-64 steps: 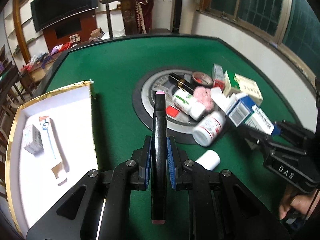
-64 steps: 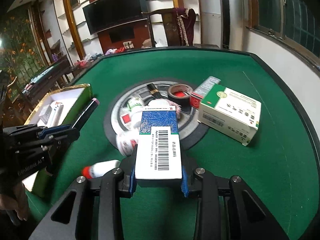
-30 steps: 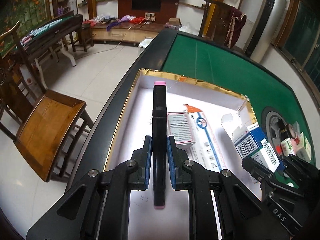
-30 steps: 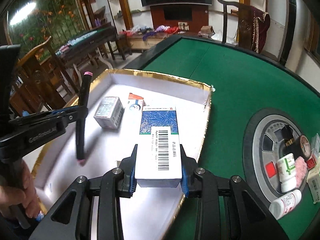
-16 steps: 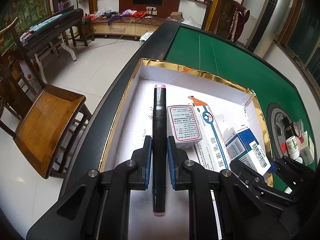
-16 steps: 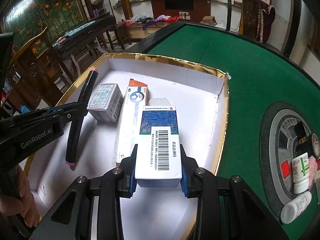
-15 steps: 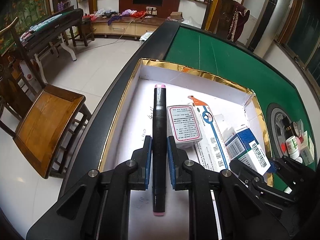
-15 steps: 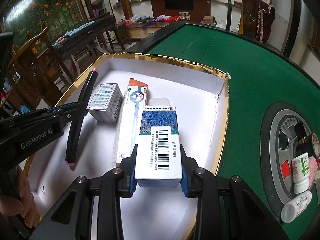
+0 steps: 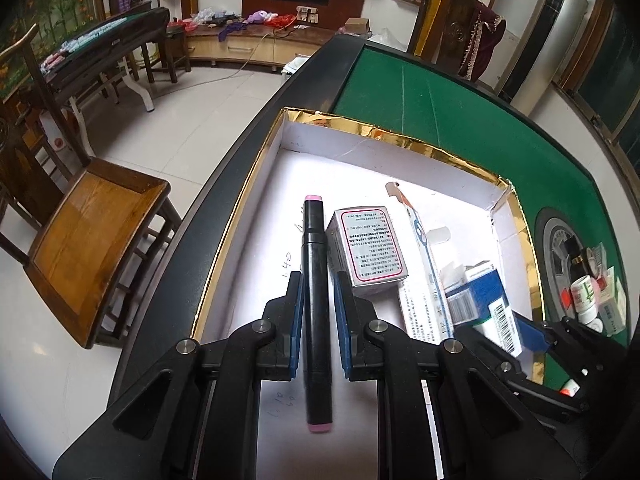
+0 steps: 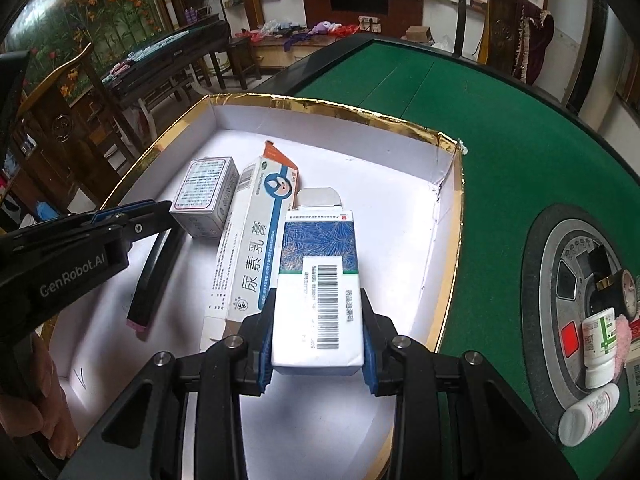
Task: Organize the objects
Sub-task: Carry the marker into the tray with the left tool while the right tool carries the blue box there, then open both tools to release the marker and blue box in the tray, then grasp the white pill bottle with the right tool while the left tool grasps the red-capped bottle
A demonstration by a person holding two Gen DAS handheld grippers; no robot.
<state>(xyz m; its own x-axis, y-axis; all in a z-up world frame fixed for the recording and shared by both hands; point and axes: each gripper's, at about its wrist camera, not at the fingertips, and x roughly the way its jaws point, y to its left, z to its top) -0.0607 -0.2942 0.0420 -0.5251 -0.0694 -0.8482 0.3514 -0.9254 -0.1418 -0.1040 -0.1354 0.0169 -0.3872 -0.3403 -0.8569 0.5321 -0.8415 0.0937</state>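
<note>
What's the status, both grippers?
Left gripper shut on black marker. Right gripper shut on blue-white carton. Both over gold-rimmed tray. Nothing blocking.

Small box (image 10: 633, 380) — cut by right edge — print unreadable

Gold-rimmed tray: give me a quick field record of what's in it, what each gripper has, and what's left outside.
tray: gold-rimmed tray, white inside, on green table
lying in tray: small grey box, long white carton
left gripper: jaws shut on black marker, over tray
right gripper: jaws shut on blue-and-white box, over tray
outside tray: white bottles on round centre panel
</note>
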